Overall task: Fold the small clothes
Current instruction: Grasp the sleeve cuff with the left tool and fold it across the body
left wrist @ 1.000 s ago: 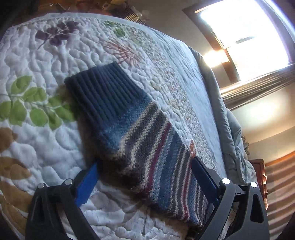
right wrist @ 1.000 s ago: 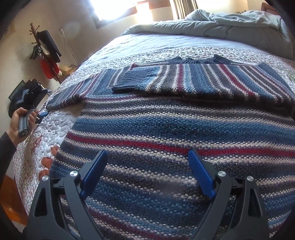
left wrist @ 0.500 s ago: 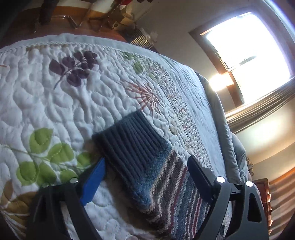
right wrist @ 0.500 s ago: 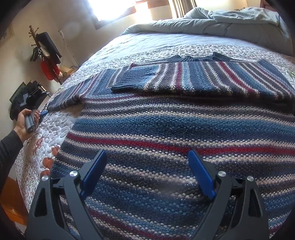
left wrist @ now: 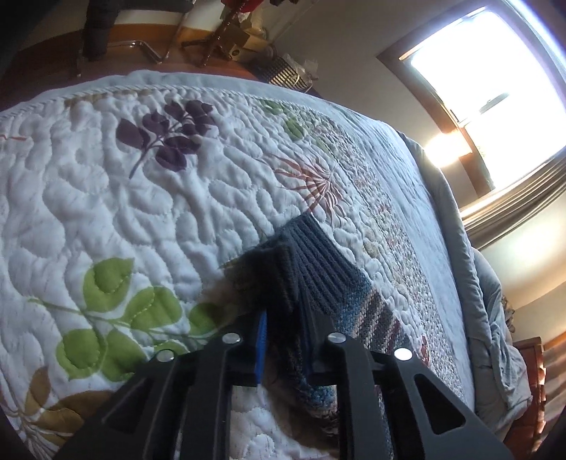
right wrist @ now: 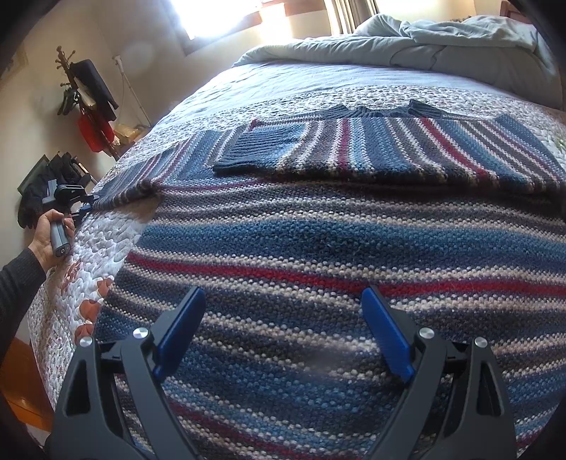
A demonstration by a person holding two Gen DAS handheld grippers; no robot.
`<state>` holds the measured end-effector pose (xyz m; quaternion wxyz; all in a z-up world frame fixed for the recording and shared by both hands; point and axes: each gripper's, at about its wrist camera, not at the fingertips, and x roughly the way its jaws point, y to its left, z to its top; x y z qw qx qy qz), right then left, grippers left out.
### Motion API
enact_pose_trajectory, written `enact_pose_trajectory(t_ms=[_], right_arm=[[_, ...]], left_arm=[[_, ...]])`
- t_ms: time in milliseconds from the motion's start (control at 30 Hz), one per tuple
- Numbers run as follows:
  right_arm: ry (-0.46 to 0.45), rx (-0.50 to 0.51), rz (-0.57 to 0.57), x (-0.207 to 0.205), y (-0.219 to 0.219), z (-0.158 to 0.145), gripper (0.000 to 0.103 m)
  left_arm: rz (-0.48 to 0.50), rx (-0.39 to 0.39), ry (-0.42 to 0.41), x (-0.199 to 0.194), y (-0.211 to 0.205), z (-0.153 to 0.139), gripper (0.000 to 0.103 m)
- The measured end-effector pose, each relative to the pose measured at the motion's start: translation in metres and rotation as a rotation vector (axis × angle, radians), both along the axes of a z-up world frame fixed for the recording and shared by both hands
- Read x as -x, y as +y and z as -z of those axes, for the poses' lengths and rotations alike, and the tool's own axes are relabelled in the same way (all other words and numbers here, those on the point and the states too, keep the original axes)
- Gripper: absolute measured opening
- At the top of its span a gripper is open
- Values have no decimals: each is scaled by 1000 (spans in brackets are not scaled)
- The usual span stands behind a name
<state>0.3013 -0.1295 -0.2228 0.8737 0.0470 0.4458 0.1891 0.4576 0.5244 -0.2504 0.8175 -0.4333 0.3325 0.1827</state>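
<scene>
1. Your left gripper (left wrist: 283, 332) is clamped on the dark ribbed cuff (left wrist: 304, 262) of the striped blue, red and cream knitted sweater (right wrist: 318, 247).
2. Your right gripper (right wrist: 283, 332) hangs wide apart over the sweater's body.
3. The sweater lies flat on the white leaf-print quilted bedspread (left wrist: 106, 198).

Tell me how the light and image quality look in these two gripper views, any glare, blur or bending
Left wrist view: the window is blown out white, and the quilt edge bows under fisheye distortion. Right wrist view: backlight glare from the window washes the wall, while a soft smudge blurs the striped sweater near the bottom centre.
</scene>
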Motion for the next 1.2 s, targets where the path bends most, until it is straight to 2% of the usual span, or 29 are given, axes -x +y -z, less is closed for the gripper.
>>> enact_pose_trajectory(t_ms=[133, 333, 500, 533, 700, 967, 1200], right_arm=[[3, -2, -1, 0, 0, 0, 90], [29, -64, 10, -1, -10, -6, 90], [39, -96, 15, 2, -20, -12, 90], [37, -107, 19, 2, -23, -14, 90], [44, -130, 31, 3, -36, -16, 90], [55, -152, 54, 8, -64, -21, 90], [57, -169, 92, 14, -95, -25, 90]], left_arm=[[22, -69, -19, 0, -13, -27, 9], [106, -157, -76, -13, -52, -100, 9], [210, -217, -126, -30, -106, -164, 9], [241, -248, -127, -33, -125, -179, 9], [356, -304, -169, -41, -198, -228, 9], [547, -377, -192, -45, -325, -261, 9], [653, -352, -210, -56, -415, -255, 9]])
